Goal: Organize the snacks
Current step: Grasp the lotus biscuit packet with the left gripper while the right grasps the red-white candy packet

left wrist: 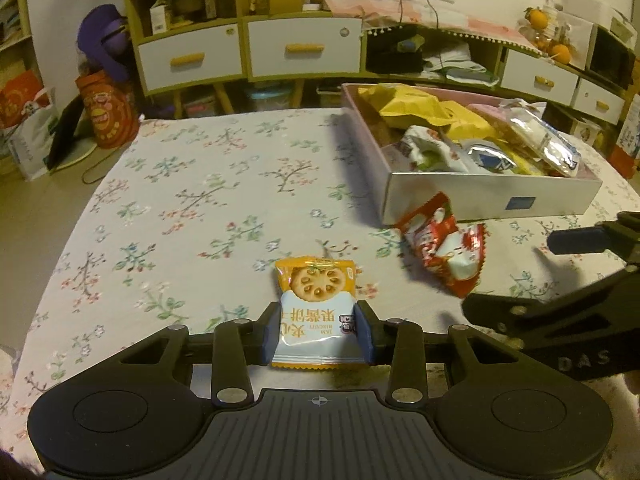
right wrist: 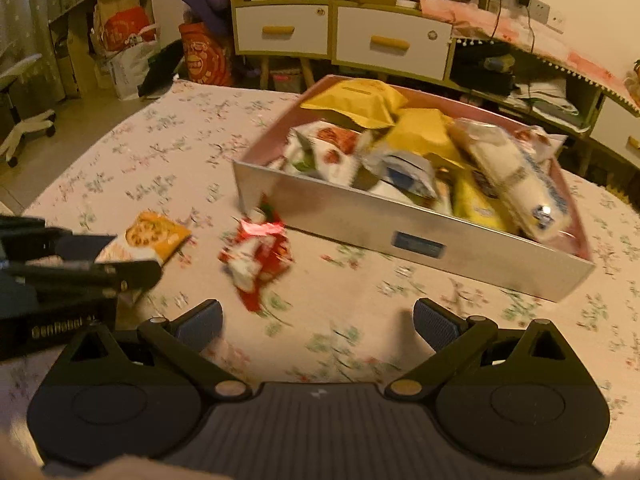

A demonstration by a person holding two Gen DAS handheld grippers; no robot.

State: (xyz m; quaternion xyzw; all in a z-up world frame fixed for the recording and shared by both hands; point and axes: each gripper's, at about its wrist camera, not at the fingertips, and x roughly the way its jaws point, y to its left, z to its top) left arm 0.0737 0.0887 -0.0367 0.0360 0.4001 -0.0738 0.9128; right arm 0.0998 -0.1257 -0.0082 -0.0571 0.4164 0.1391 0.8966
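Note:
My left gripper [left wrist: 318,330] is shut on a jam biscuit packet [left wrist: 316,308], orange at the top and pale blue below, its blue pads pressing both sides. The same biscuit packet [right wrist: 154,238] shows in the right wrist view, held by the left gripper [right wrist: 100,260]. A red and white snack wrapper [left wrist: 444,246] lies on the flowered tablecloth just in front of the box; the red wrapper [right wrist: 258,258] sits ahead of my right gripper [right wrist: 318,326], which is open with nothing between its fingers. The white box [left wrist: 492,196] holds several snack packets.
The box [right wrist: 416,240] stands on the table's right half, with yellow bags [right wrist: 360,102] at its far end. The right gripper's arm [left wrist: 580,320] reaches in at the right of the left wrist view. Cabinets with white drawers [left wrist: 304,50] stand behind the table.

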